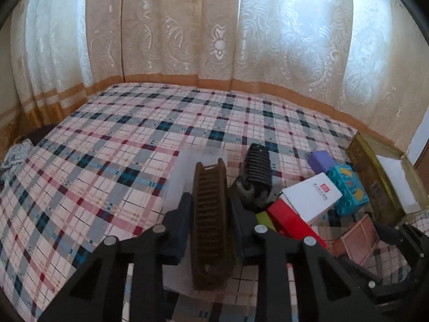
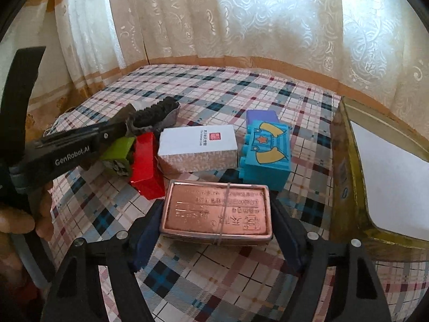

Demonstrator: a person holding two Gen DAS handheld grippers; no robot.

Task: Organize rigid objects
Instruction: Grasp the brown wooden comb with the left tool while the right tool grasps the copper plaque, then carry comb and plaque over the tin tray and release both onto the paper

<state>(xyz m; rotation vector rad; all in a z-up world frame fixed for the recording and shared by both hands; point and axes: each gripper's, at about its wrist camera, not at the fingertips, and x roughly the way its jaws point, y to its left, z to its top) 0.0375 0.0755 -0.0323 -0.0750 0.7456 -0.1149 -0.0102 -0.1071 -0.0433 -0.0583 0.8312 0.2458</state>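
A plaid bedsheet (image 2: 214,91) is spread before pale lace curtains (image 1: 187,32). In the left wrist view, the left gripper (image 1: 210,206) is clamped narrowly on a brown comb (image 1: 210,214), which is held on edge between the dark pads. Just beyond it a black ribbed hairbrush (image 1: 258,167) is seen.

In the right wrist view, the right gripper (image 2: 215,225) is spread fairly wide around a flat copper-coloured tin (image 2: 215,210) bound with a thin band; whether the pads press on its sides cannot be told. Behind the tin, from left to right, a green block (image 2: 119,150), a red block (image 2: 146,166), a white box (image 2: 198,147) and a blue toy brick (image 2: 265,155) are clustered, with a purple block (image 2: 261,115) farther back.

At the right edge a yellow-walled open box (image 2: 346,166) is set; only its white floor is seen inside, and no objects are visible in it.
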